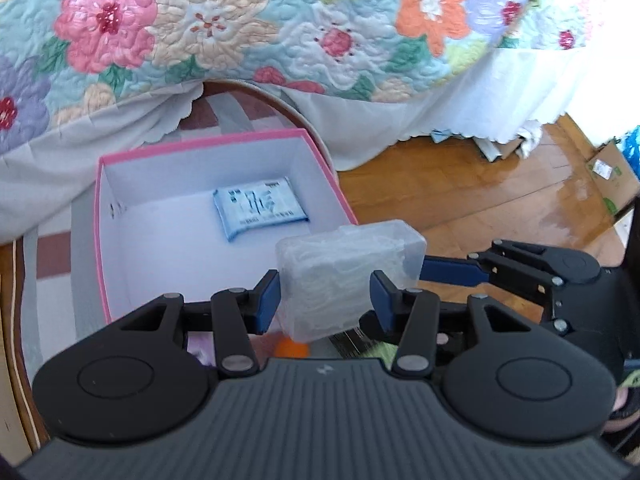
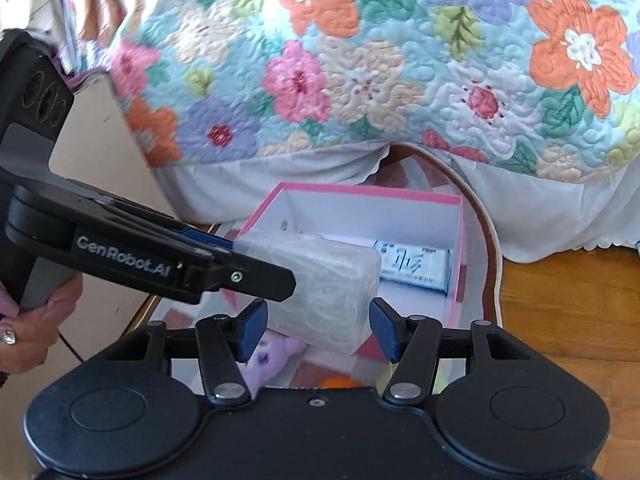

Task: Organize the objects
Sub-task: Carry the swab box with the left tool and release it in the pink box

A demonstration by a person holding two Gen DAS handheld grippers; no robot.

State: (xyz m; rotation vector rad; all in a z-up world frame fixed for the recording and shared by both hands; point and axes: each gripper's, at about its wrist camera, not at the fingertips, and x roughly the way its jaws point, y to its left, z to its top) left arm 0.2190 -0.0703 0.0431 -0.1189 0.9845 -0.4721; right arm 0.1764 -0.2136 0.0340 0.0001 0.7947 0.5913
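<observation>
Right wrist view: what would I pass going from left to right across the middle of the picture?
Person's hand → left gripper → clear plastic box clamped in it → blue packet → wooden floor.

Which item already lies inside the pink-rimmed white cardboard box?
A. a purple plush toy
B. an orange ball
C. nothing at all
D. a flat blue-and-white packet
D: a flat blue-and-white packet lies on the floor of the pink-rimmed white cardboard box, while the translucent plastic case is still held above the box's near edge, between the fingers of the left tool.
</observation>
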